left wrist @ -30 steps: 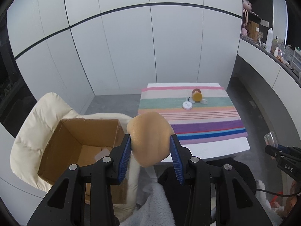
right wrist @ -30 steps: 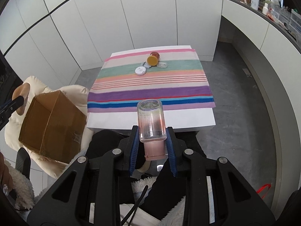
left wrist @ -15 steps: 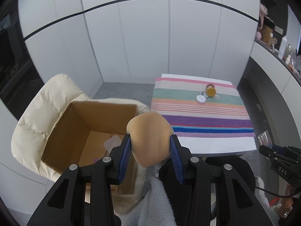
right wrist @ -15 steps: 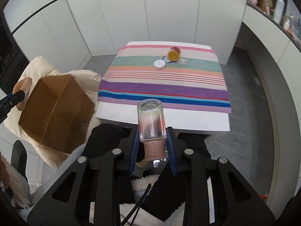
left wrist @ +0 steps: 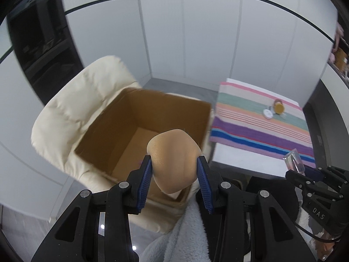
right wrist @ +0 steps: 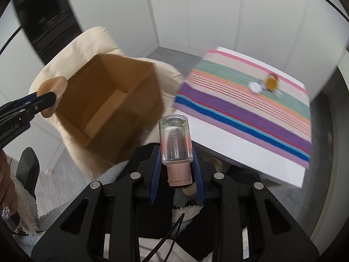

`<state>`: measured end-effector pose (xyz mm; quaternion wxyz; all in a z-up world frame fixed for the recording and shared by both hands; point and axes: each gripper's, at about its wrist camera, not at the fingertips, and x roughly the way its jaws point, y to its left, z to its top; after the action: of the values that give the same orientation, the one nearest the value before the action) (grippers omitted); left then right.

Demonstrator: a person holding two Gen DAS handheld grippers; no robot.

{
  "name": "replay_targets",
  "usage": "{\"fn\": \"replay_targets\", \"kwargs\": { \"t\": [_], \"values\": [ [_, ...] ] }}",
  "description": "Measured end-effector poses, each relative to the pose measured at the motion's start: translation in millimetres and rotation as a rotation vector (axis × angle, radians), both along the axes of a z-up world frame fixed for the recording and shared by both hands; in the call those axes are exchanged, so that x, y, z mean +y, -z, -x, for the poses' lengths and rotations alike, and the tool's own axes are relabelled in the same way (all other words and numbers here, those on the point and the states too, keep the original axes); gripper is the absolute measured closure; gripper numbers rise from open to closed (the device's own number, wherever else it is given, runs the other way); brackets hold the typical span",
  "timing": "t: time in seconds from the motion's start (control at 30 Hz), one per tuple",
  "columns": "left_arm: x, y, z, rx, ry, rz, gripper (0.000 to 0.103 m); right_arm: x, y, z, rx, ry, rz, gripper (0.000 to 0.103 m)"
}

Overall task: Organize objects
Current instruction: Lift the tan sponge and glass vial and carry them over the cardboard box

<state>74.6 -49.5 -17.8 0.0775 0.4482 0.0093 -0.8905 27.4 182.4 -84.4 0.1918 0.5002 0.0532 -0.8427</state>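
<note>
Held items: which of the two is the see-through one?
The clear bottle with the pink cap, in the right gripper. The left gripper holds an opaque tan makeup sponge.

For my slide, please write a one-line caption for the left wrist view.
Left claw holds a beige sponge above the open cardboard box on a cream chair.

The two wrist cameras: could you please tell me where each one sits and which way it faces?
Left wrist: sits behind the left gripper, looking down into the open cardboard box on the cream chair; its jaws clamp a tan sponge, and the right gripper shows at right.
Right wrist: sits behind the right gripper, facing the box and striped cloth; its jaws clamp a clear bottle; the person's hand shows at left.
Shared: box, chair, cloth, both grippers.
</note>
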Motion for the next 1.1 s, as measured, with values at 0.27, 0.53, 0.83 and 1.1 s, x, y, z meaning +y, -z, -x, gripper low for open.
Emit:
{"fn": "replay_targets", "kwargs": {
  "t": [0.27,0.53,0.83,1.1],
  "values": [
    [-39.7,2.7,-16.5,0.001,-0.092,-0.012,0.061,-65.6,2.9,-2.7,0.000,-0.170,-0.005,0.074],
    [-59.3,9.2,-5.4,-0.011,-0.117,-0.023,0.061,-98.0,5.8,10.3,0.018,-0.224,-0.032,0.074],
    [-82.7,33.9,22.2,-0.068,-0.160,-0.020,0.061,-119.0,19.0,38.3,-0.004,-0.251,-0.049,0.074],
    [-104.8,52.4,76.2,-0.088,-0.178,0.004,0.061,-153.5,38.7,83.7,-0.019,-0.288,-0.066,0.074]
  ]
}}
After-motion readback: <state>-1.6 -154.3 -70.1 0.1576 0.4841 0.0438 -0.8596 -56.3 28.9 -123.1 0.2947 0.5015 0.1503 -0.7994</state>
